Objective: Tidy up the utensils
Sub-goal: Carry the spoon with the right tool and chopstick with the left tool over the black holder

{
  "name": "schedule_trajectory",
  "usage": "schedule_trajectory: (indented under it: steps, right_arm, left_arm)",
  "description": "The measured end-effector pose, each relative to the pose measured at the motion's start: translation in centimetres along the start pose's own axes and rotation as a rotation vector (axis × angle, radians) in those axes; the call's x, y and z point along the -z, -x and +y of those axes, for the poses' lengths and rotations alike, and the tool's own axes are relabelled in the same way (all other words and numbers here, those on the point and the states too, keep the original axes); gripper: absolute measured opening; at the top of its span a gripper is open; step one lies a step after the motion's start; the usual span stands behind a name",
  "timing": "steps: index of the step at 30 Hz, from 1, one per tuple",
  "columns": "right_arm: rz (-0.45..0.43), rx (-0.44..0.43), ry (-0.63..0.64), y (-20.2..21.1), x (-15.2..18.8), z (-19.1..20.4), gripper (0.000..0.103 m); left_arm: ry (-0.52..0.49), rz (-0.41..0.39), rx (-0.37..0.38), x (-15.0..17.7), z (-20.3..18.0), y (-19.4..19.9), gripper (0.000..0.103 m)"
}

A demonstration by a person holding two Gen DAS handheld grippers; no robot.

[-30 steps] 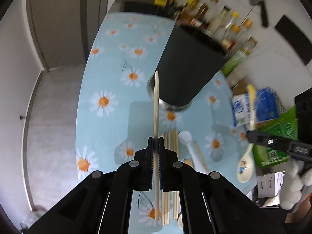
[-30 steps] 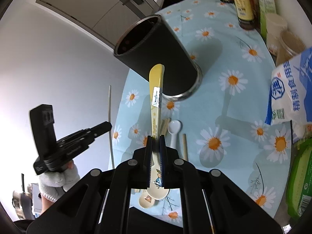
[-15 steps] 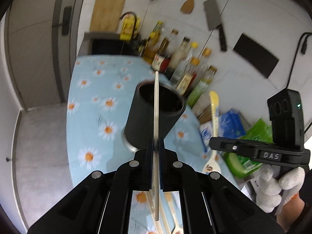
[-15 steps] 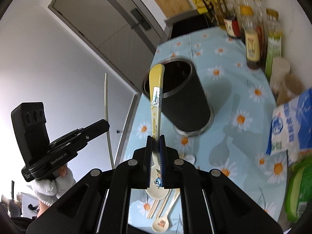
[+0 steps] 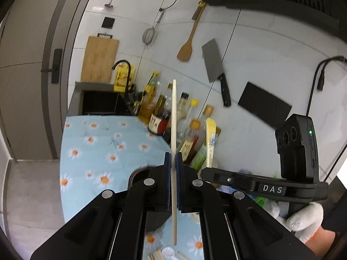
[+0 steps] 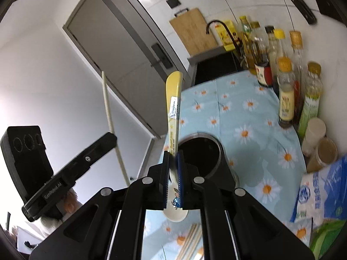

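Observation:
My left gripper (image 5: 173,166) is shut on a pale wooden chopstick (image 5: 174,130), held upright above the table. The black utensil holder (image 5: 138,174) sits just below and behind its fingers, mostly hidden. My right gripper (image 6: 172,162) is shut on a yellow-handled spoon (image 6: 173,108), handle up, bowl hanging below the fingers. The holder's open mouth (image 6: 200,153) lies right behind it. The left gripper (image 6: 86,158) with the chopstick (image 6: 110,121) shows at the left of the right wrist view. The spoon handle (image 5: 210,138) and right gripper (image 5: 249,182) show in the left wrist view.
Several sauce bottles (image 6: 286,91) line the wall edge of the daisy tablecloth (image 6: 238,108). A salt bag (image 6: 321,192) and lidded cups (image 6: 314,130) stand at the right. Loose chopsticks (image 6: 190,240) and a white spoon (image 5: 168,251) lie on the table below. A sink (image 5: 104,103) is at the far end.
Both grippers have lifted and tilted up, carrying chopstick and spoon higher. The holder has dropped from the middle of each view to under the fingers.

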State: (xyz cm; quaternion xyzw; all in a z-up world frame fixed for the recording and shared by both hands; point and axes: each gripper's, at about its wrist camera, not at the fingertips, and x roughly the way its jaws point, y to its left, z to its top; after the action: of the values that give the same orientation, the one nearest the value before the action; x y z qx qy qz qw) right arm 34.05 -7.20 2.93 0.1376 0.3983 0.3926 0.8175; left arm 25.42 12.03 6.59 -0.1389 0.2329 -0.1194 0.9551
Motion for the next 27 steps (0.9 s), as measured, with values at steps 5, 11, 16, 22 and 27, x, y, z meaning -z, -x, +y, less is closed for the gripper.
schedule_trajectory:
  steps: [5, 11, 16, 22, 27]
  right_arm:
    - [-0.088, 0.004, 0.046, 0.3, -2.0, 1.1, 0.008]
    - [-0.15, 0.011, 0.09, -0.7, -3.3, 0.9, 0.008]
    - [-0.147, 0.015, 0.094, -2.8, -3.0, 0.1, 0.008]
    - [-0.116, 0.058, 0.089, -4.8, -1.8, -0.7, 0.008]
    - [-0.083, 0.073, 0.095, -6.1, -0.7, -1.0, 0.008]
  left_arm:
    - [0.018, -0.052, 0.014, -1.7, 0.8, -0.8, 0.004]
    - [-0.003, -0.143, 0.019, -2.5, 1.3, -1.4, 0.004]
    - [-0.001, -0.158, -0.002, -1.7, 1.9, -2.8, 0.004]
    - [0.034, -0.13, -0.011, 0.1, 3.2, -4.8, 0.004]
    - [0.061, -0.119, -0.018, 1.2, 4.2, -5.6, 0.004]
